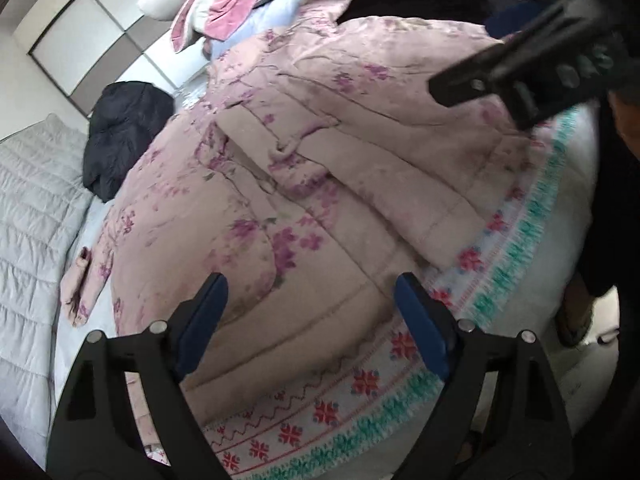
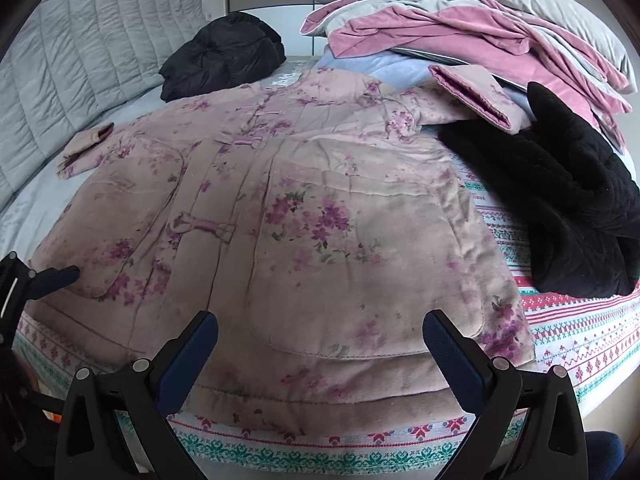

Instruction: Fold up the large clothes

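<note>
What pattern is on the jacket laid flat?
Pale pink jacket with purple flower sprays; clearest in the right wrist view.

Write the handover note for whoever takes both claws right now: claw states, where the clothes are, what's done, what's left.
Left claw: open, nothing held, over the near hem of the pink floral coat.
Right claw: open, empty, at the same hem further along.
Coat: spread flat, front up, fastened, on the patterned bedspread; both sleeves out to the sides.
Nearby: black fleece garment unfolded beside the coat; black puffer jacket bunched near the headboard; pink and grey bedding pile behind.
Done: coat laid out.
Left: no fold made yet; sleeves probably go in first, then the body.
</note>
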{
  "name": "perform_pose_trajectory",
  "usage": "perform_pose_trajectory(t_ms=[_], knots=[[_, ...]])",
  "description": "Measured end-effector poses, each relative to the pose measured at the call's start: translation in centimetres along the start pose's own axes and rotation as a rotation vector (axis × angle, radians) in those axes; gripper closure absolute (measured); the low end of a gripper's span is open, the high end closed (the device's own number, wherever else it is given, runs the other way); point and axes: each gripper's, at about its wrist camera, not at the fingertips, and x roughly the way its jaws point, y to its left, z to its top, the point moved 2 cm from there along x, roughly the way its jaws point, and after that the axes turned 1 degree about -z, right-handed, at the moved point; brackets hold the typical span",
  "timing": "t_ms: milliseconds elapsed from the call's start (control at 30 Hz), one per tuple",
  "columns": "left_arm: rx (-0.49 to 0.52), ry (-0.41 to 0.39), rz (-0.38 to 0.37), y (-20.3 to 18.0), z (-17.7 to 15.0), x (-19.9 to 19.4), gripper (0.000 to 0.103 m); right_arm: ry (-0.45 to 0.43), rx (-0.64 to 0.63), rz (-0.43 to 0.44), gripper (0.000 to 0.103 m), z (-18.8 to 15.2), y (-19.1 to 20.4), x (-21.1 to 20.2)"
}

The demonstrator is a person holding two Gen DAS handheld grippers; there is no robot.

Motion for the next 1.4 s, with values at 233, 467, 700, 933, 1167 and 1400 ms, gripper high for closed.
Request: perform_pose_trajectory(t_ms=[233,467,700,933,1167,1400], knots=[[0.067,0.057,0.049,-0.2,-0.6,1.3,0.017,0.035,0.037,0.016,0.000,0.0,-0.9,0.6],[-0.111,0.041,-0.079,2.8,0.7,0.3,0.087,0.017,0.011,0.012,0.000,0.0,-0.7,0.4],[-0.458,-0.066,-0.193,9.5,0.4,-2.5,0.091,0.070,0.014,-0.003,0.000,-0.4,-0.9,2.6],[-0.841,-0.335,-0.264,16.7,0.0,-7.2,0.092,0.126,-0.005,0.090,0.000,-0.1,1.4,4.7],[-0.740,-0.419,-0.327,12.0,2.5,-8.1,0.092,0.145,-0.008,0.111,0.000,-0.2,1.8,5.6],[-0.370,-0.136,-0.251,4.0,3.4,-2.2,0.091,0.135,0.144,0.208,0.000,0.6,-1.6,4.8]])
